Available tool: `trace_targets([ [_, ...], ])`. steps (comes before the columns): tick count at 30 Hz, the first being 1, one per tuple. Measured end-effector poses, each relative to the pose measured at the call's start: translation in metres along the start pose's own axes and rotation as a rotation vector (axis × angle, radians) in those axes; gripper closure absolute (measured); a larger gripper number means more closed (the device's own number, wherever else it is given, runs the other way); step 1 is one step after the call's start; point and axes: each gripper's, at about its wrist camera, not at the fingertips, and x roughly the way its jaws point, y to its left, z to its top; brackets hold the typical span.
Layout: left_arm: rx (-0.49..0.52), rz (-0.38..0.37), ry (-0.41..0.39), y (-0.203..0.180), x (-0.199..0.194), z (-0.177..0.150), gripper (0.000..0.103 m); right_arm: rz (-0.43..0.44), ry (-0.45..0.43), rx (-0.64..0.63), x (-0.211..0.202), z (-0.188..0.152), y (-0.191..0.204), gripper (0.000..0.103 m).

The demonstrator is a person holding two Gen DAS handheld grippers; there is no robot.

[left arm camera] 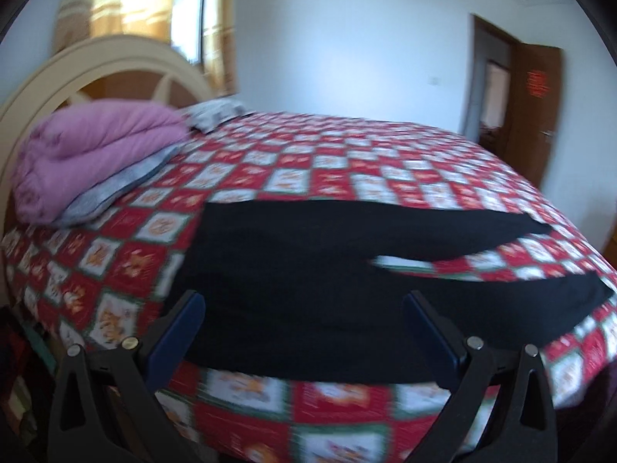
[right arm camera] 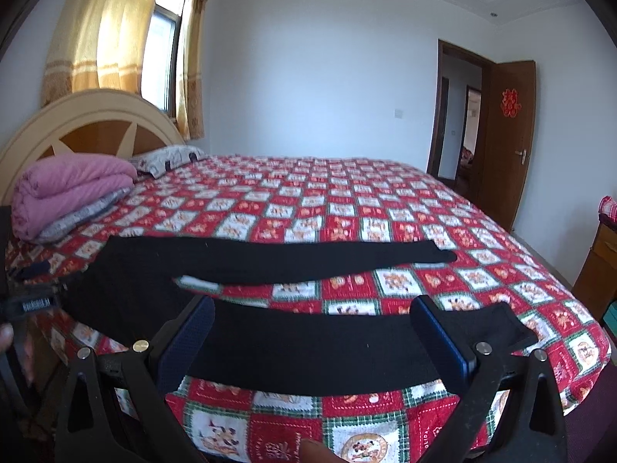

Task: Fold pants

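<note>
Black pants (left arm camera: 300, 270) lie flat across the near side of the bed, waist to the left, both legs running right with a strip of bedspread showing between them. My left gripper (left arm camera: 304, 305) is open above the waist and seat area, nothing between its fingers. In the right wrist view the pants (right arm camera: 300, 347) show both legs, the far leg (right arm camera: 308, 258) ending at a cuff and the near leg's cuff (right arm camera: 505, 328) at the right. My right gripper (right arm camera: 312, 310) hangs open over the near leg. The left gripper's body (right arm camera: 34, 303) shows at the left edge.
The bed carries a red, white and green patchwork bedspread (right arm camera: 347, 200). A folded pink quilt (right arm camera: 65, 189) on grey bedding and a pillow (right arm camera: 169, 160) sit by the headboard (right arm camera: 88, 115). An open wooden door (right arm camera: 509, 135) is at the right, and a cabinet (right arm camera: 601, 262) at the far right.
</note>
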Motion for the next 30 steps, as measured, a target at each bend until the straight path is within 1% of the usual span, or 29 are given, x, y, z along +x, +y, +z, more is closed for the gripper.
trace_targets([
  [2,-0.055,0.047,0.028,0.031,0.022,0.009,0.0,-0.007,0.046,0.015,0.019,-0.008,-0.007,0.001],
  [6,-0.147,0.072,0.056,0.081,0.067,0.037,0.0,-0.012,0.111,0.028,0.046,-0.02,-0.01,0.001],
  [8,-0.166,0.075,0.075,0.098,0.093,0.049,0.0,-0.016,0.142,0.02,0.057,-0.027,-0.009,0.001],
  [9,-0.157,0.082,0.081,0.105,0.106,0.056,0.0,-0.018,0.164,0.014,0.065,-0.033,-0.008,0.001],
  [11,-0.129,0.108,0.105,0.112,0.131,0.068,0.001,-0.026,0.193,0.007,0.075,-0.039,-0.008,0.001],
  [13,-0.09,0.116,0.125,0.114,0.155,0.077,0.001,-0.045,0.211,-0.001,0.084,-0.044,-0.008,0.001],
  [15,-0.064,0.119,0.149,0.114,0.18,0.085,0.006,-0.063,0.227,-0.007,0.092,-0.047,-0.011,0.001],
  [17,-0.057,0.095,0.175,0.117,0.201,0.091,0.008,-0.067,0.251,-0.006,0.101,-0.047,-0.015,0.001],
  [19,-0.054,0.069,0.205,0.115,0.223,0.093,0.015,-0.071,0.266,-0.006,0.11,-0.047,-0.019,0.001],
  [21,-0.047,0.053,0.24,0.113,0.239,0.092,0.017,-0.08,0.274,-0.017,0.118,-0.044,-0.023,0.001],
  [23,-0.067,0.034,0.265,0.116,0.253,0.09,0.018,-0.091,0.269,-0.026,0.124,-0.04,-0.028,0.001],
  [25,-0.089,0.022,0.289,0.122,0.263,0.087,0.029,-0.087,0.264,-0.02,0.13,-0.035,-0.037,0.001],
  [26,-0.099,0.009,0.29,0.124,0.264,0.086,0.03,-0.08,0.263,-0.007,0.135,-0.03,-0.046,0.001],
  [27,-0.111,-0.006,0.277,0.127,0.262,0.086,0.037,-0.078,0.261,0.01,0.14,-0.027,-0.054,0.001],
  [28,-0.122,-0.03,0.27,0.128,0.262,0.087,0.053,-0.081,0.259,0.028,0.144,-0.023,-0.062,0.001],
  [29,-0.132,-0.064,0.268,0.129,0.262,0.087,0.063,-0.09,0.257,0.05,0.15,-0.016,-0.076,0.002],
  [30,-0.135,-0.072,0.264,0.129,0.261,0.088,0.07,-0.098,0.25,0.063,0.154,-0.011,-0.087,0.002],
])
